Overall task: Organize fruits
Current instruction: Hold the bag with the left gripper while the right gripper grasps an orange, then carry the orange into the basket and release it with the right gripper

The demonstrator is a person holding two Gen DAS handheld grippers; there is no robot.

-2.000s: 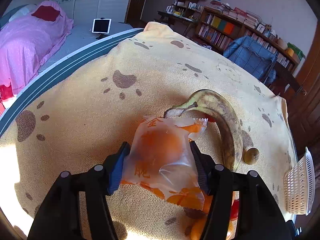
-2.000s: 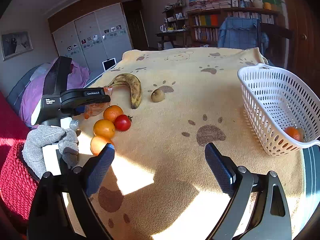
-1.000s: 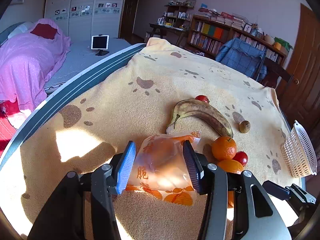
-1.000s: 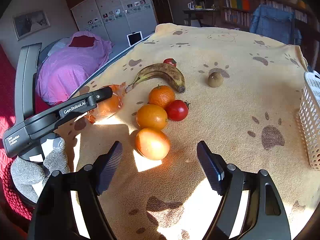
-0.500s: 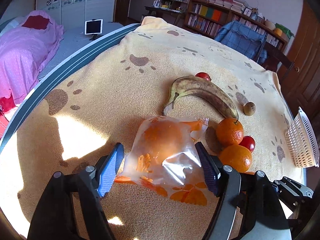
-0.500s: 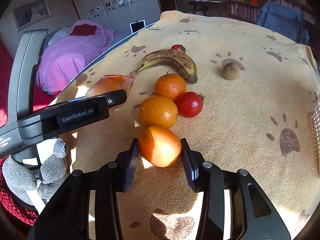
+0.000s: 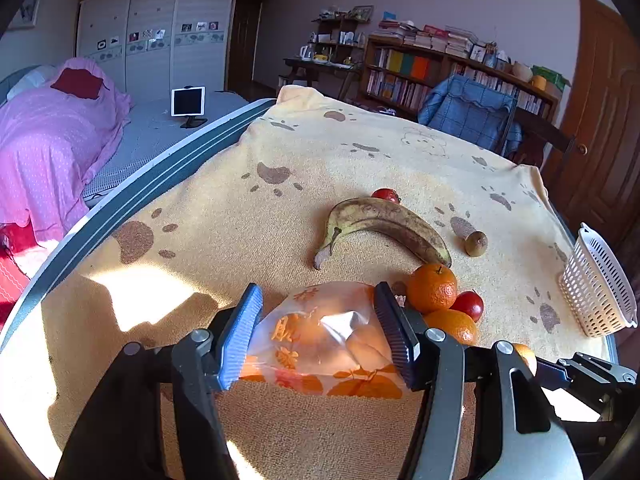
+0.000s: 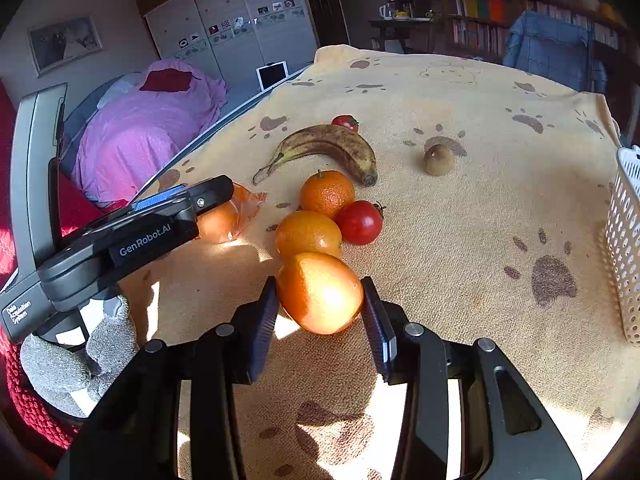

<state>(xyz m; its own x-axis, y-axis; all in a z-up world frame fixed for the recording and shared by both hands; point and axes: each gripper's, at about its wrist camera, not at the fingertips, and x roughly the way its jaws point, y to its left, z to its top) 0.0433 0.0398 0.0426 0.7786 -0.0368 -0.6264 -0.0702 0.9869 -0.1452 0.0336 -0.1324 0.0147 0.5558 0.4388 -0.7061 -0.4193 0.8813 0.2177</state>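
My right gripper (image 8: 320,308) is shut on a large orange (image 8: 319,292) resting on the yellow blanket. Beyond it lie another orange (image 8: 308,234), a mandarin (image 8: 327,193), a red tomato (image 8: 360,222), a spotted banana (image 8: 324,145), a small tomato (image 8: 345,122) and a kiwi (image 8: 439,159). My left gripper (image 7: 318,336) has its fingers on both sides of an orange in a printed plastic bag (image 7: 320,340); it also shows in the right wrist view (image 8: 228,218). The white basket (image 7: 600,288) stands at the right.
The yellow paw-print blanket (image 7: 340,160) covers the table. Its left edge drops to a grey bed and a pink cover (image 7: 48,136). A blue-draped chair (image 7: 468,112) and bookshelves stand behind. The basket's wall (image 8: 626,240) is at the right edge.
My right gripper moved in and shut on the nearest large orange. My left gripper opened around the bagged orange, then narrowed on it again.
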